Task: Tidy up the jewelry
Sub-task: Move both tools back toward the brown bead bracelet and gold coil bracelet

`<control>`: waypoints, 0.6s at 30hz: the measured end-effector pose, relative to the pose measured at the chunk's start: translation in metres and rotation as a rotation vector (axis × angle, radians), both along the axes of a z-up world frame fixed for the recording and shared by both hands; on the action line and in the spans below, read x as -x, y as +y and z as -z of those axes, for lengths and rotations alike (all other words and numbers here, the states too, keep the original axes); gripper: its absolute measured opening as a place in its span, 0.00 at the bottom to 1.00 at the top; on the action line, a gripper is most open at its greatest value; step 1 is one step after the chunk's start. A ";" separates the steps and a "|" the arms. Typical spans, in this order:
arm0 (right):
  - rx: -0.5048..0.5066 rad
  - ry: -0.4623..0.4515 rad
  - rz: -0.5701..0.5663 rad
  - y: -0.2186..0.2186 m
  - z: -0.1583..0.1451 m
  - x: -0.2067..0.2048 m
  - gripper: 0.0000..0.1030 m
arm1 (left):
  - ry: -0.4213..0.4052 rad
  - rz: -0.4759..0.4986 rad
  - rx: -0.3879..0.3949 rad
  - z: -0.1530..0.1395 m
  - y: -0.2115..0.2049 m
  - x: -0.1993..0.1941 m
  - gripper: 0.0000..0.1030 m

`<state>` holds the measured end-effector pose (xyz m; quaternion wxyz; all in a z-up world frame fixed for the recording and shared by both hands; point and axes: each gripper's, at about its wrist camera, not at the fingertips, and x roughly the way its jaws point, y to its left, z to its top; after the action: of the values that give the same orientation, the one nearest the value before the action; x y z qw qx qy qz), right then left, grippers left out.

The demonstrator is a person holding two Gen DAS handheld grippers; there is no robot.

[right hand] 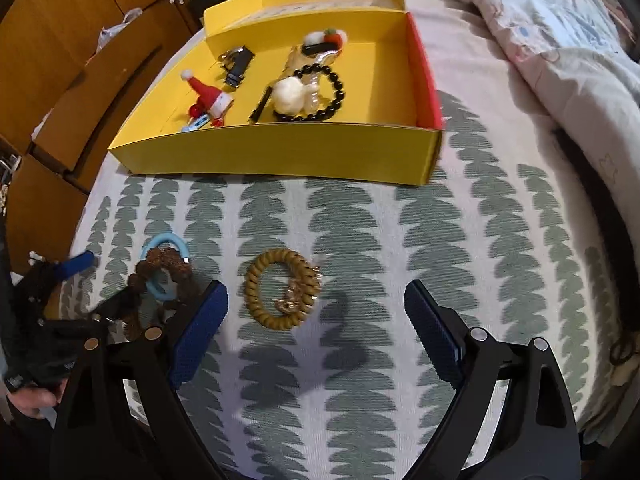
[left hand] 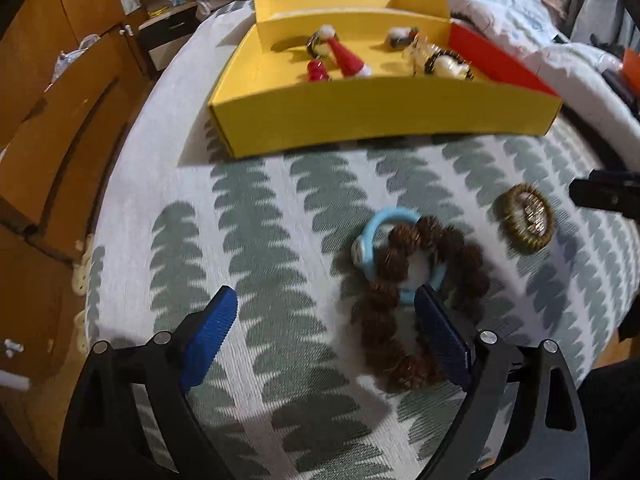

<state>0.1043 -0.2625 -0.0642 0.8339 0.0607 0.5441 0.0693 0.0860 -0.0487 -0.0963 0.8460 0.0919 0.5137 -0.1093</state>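
The bed (right hand: 360,240) carries everything, spread with a white cover printed in grey-green leaf rows; a rumpled quilt (right hand: 560,40) lies along its right side and wooden cabinets (right hand: 60,60) stand past its left edge.

The yellow box (right hand: 280,152) sits toward the far end of the bed, open, with a red wall on its right. Inside, a black bead bracelet (right hand: 320,92) circles a cream pompom (right hand: 290,96) near the front wall, a Santa hat clip (right hand: 208,94) lies at the left, and a dark clip (right hand: 238,64) sits behind it. The box's right part is bare.

The left claw (left hand: 326,322) points steeply down at the bed with its blue pads wide apart and nothing between them. The right claw (right hand: 316,312) stands just as wide, also gripping nothing.

The brown bead bracelet (left hand: 404,292) lies on the cover near the bed's front edge, just ahead of the left claw's right pad, which hides part of it. It overlaps a light blue ring (left hand: 384,220), lying across it.

The coil tie (right hand: 282,288), a tan spiral with a small gold charm, lies to the right of the beads and apart from them, on the cover between the right claw's pads and a little ahead of them, untouched.
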 end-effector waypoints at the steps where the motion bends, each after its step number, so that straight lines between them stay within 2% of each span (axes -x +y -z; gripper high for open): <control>1: -0.013 0.013 -0.005 0.002 0.003 -0.001 0.87 | 0.002 0.000 -0.010 0.002 0.000 0.001 0.86; 6: -0.026 0.046 -0.040 0.014 0.016 -0.004 0.87 | -0.006 -0.009 -0.030 0.007 0.004 0.003 0.86; 9: -0.050 0.055 -0.037 0.014 0.020 -0.007 0.79 | 0.003 -0.016 -0.015 0.009 0.004 0.001 0.86; 12: -0.078 0.061 -0.037 0.013 0.024 -0.009 0.60 | 0.001 -0.003 -0.014 0.009 0.001 0.001 0.86; 15: -0.087 0.085 -0.047 0.015 0.031 -0.010 0.49 | -0.011 0.023 -0.041 0.011 -0.005 0.007 0.86; 18: -0.083 0.096 -0.043 0.015 0.036 -0.010 0.48 | -0.005 0.033 -0.033 0.012 -0.008 0.009 0.86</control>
<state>0.1146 -0.2471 -0.0999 0.8021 0.0866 0.5812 0.1069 0.0774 -0.0563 -0.1082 0.8438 0.1146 0.5116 -0.1144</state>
